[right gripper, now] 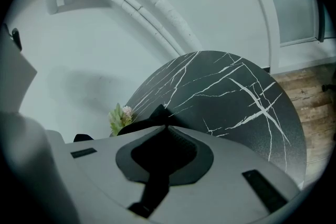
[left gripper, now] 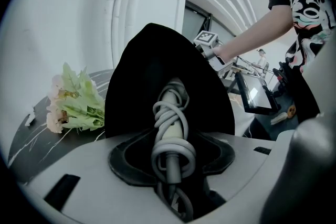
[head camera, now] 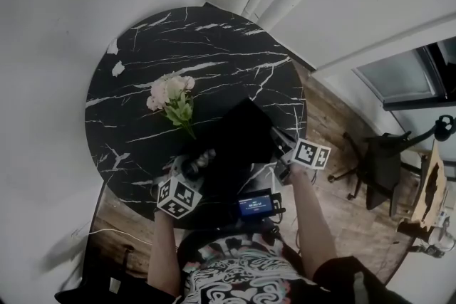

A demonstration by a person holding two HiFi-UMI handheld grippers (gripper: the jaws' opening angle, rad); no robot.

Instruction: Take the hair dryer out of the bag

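Observation:
A black bag (head camera: 239, 135) lies on the round black marble table (head camera: 214, 46) near its front edge. From the bag's near mouth sticks a pale hair dryer (head camera: 199, 161) handle with its cord wound round it. My left gripper (head camera: 194, 169) is closed around that handle; in the left gripper view the hair dryer (left gripper: 170, 107) runs between the jaws of the left gripper (left gripper: 170, 160) into the bag (left gripper: 152, 60). My right gripper (head camera: 279, 139) is shut on the bag's right edge; the right gripper (right gripper: 165, 126) pinches black bag cloth (right gripper: 149, 119). The dryer's head is hidden inside.
A bunch of pink flowers (head camera: 171, 96) lies on the table just left of the bag. A small device with a lit screen (head camera: 255, 206) sits at the person's waist. A dark chair (head camera: 381, 160) stands on the wooden floor to the right.

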